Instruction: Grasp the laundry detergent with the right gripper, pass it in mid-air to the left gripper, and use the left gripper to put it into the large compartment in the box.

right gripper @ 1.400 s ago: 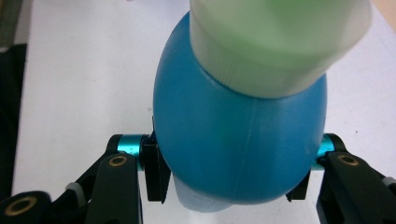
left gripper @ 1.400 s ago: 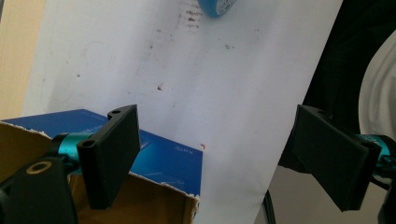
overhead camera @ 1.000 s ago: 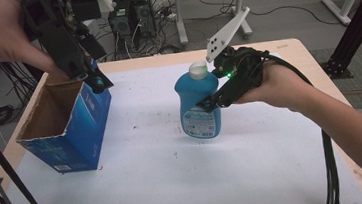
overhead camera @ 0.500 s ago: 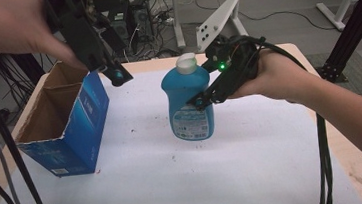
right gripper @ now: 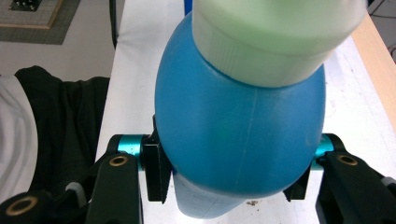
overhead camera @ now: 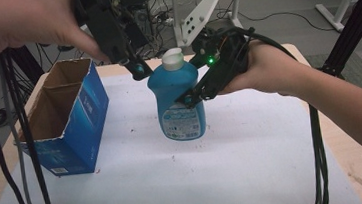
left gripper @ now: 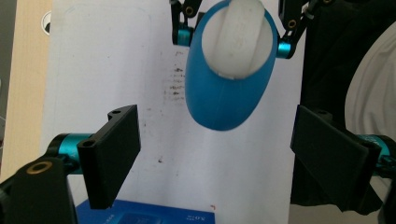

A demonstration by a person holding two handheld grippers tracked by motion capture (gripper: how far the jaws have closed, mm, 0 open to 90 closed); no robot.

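The blue bottle (overhead camera: 179,99) stood upright near the middle of the white tabletop (overhead camera: 256,170), its long axis vertical and its pale cap (overhead camera: 173,59) uppermost. The right gripper (overhead camera: 189,99) was clamped on the bottle's body from the person's right side, one jaw pressed against each flank, as the right gripper view confirmed. Whether the base rested on the tabletop or was slightly raised could not be determined.

The left gripper (left gripper: 215,158) was spread wide and held nothing. It hung above and just to the left of the cap, looking down on it; the bottle (left gripper: 229,88) lay ahead of its jaws, not between them.

An open blue carton (overhead camera: 63,123) stood to the bottle's left, apart from it. In my judgement the left gripper was the nearer to the cap.
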